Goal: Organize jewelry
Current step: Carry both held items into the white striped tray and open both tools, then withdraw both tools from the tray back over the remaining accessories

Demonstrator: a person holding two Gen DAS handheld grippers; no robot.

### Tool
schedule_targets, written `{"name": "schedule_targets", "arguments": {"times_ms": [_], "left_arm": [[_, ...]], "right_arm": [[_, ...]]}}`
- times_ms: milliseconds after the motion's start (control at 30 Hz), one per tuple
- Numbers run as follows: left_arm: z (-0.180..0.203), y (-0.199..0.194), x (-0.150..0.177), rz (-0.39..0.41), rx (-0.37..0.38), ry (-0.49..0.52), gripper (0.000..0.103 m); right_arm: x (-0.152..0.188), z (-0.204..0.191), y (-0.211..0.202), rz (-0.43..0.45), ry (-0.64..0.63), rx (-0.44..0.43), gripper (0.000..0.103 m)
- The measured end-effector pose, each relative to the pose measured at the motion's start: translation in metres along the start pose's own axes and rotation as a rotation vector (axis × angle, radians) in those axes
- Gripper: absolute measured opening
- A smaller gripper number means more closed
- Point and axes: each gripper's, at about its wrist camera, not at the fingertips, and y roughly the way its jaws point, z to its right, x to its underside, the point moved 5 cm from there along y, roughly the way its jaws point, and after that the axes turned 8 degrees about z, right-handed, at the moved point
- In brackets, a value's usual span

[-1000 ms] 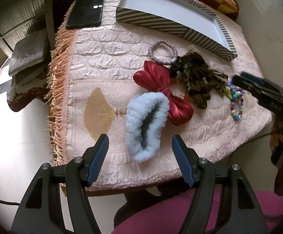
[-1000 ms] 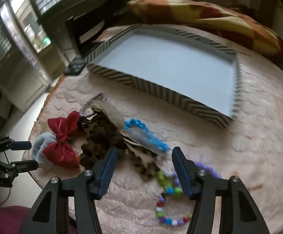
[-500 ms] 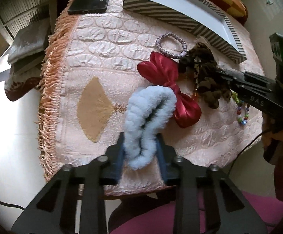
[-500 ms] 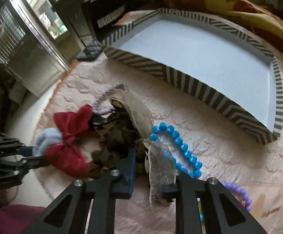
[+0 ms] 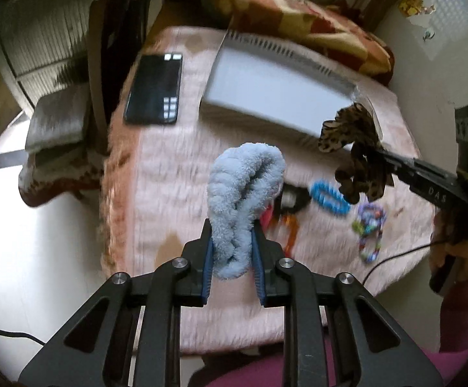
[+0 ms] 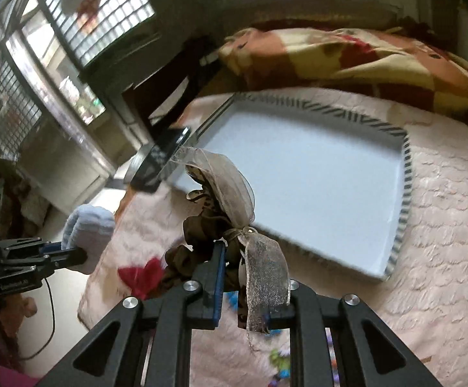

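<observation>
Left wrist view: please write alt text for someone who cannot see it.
The left gripper is shut on a fluffy light-blue scrunchie, lifted above a pink quilted table cover. At the right, the right gripper holds a leopard-print bow in the air. Behind lie a phone, a striped tray and bead bracelets, all blurred.

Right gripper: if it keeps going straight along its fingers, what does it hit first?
Probably the striped tray. The right gripper, shut on the leopard scrunchie, points over the tray's near wall toward its white floor. Nothing else shows in that line, though depth is unclear.
</observation>
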Motion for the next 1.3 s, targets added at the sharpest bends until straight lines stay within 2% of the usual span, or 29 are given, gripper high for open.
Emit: {"name": "schedule_targets", "arguments": {"times_ms": [167,300,533,733,833,867,900,967,1133,1300], "left_arm": [[0.017,0.02,-0.047,0.056,-0.028,0.028,0.02],[0.03,0.045,-0.082,0.067,-0.059,0.05,0.02],[0.039,0.109,-0.119,0.016,-0.16,0.068,0.02],[0.035,0.147,-0.124,-0.033,-0.229,0.059,0.02],[0.031,0.158,-0.121,-0.051,-0.255,0.045,0.02],[0.03,0.161,-0.121,-0.058,-0.26,0.04,0.02],[0.031,0.163,-0.12,-0.06,-0.266,0.039,0.02],[0.031,0.166,-0.12,-0.054,-0.282,0.046,0.02],[0.031,0.166,-0.121,-0.037,-0.281,0.036,0.029],[0.037,0.157,-0.121,-0.015,-0.269,0.044,0.046]], "right_arm": [[-0.021,0.02,0.016,0.001,0.071,0.025,0.017],[-0.031,0.031,0.038,-0.021,0.12,0.021,0.017],[-0.033,0.045,0.075,-0.07,0.162,0.028,0.017],[-0.022,0.055,0.096,-0.125,0.179,0.035,0.017],[-0.023,0.06,0.098,-0.127,0.189,0.035,0.023],[-0.024,0.061,0.098,-0.124,0.187,0.037,0.028],[-0.025,0.062,0.097,-0.119,0.18,0.043,0.039],[-0.028,0.063,0.09,-0.099,0.165,0.056,0.047],[-0.029,0.061,0.072,-0.073,0.131,0.084,0.047],[-0.027,0.059,0.055,-0.054,0.141,0.093,0.047]]}}
